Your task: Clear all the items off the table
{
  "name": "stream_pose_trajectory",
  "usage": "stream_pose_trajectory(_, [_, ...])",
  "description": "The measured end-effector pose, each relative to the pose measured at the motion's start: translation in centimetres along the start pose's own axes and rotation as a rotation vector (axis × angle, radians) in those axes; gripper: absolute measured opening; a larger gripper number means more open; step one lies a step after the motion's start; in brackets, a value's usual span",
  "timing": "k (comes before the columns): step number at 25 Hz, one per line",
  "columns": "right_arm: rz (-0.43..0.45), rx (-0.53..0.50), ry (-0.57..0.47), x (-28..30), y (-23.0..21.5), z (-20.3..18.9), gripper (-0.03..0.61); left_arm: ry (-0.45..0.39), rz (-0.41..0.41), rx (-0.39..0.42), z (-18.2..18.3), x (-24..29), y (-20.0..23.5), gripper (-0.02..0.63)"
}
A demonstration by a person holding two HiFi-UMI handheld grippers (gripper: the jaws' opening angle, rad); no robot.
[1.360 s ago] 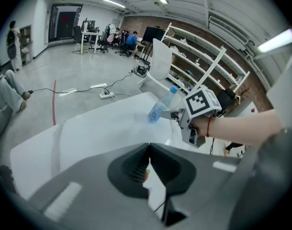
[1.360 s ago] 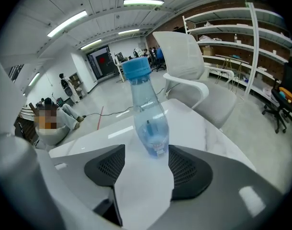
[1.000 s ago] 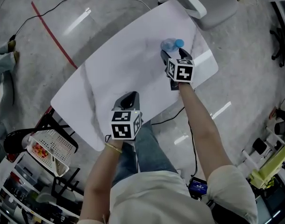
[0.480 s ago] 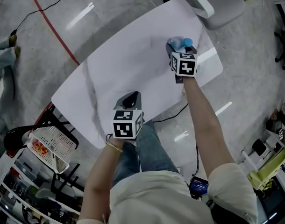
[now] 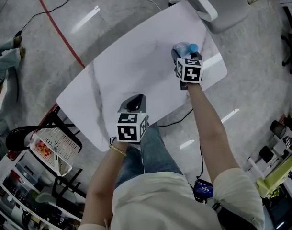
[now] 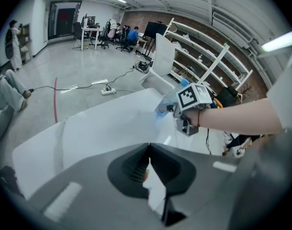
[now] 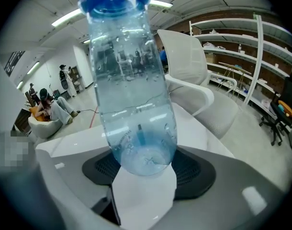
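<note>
Whereas a gap is seen a second earlier between the right gripper (image 5: 181, 55) and the bottle (image 5: 185, 48), the jaws are now set on either side of the bottle near the far right part of the table (image 5: 122, 66), and the bottle is held at its lower body with the jaws about half open around it. The pick-up stage of the task is therefore judged to be reached, with lifting and carrying away not yet done; since no other item is seen on the table top in the head view, this bottle is probably the last thing to be removed. The left gripper (image 5: 132, 101) is kept over the near edge of the table, its jaws fully closed with nothing between them. In the head view the grip itself is hidden beneath the marker cube, and only the blue cap and shoulder of the bottle are shown. In the right gripper view the clear bottle is shown upright between the dark pads, which lie against its sides just above the base; whether the base is off the table cannot be told. In the left gripper view alone the closed, empty jaws are confirmed.
</note>
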State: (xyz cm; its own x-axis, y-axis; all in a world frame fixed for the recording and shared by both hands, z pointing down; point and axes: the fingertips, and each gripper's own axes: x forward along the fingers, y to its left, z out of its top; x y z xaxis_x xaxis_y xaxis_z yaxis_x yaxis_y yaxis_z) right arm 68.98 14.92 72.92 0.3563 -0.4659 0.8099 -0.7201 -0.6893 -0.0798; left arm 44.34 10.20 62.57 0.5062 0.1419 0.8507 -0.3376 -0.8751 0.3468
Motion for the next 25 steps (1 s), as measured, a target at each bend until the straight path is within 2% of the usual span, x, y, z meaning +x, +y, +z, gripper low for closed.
stream_pose_trajectory(14, [0.022, 0.016, -0.008, -9.6, 4.1, -1.3, 0.322, -0.058, 0.012, 0.015, -0.2, -6.1, -0.9, 0.009])
stream_pose_trajectory(25, [0.014, -0.029, -0.042, -16.8, 7.5, -1.0, 0.322, -0.13, 0.033, 0.005, -2.1, -11.8, -0.8, 0.009])
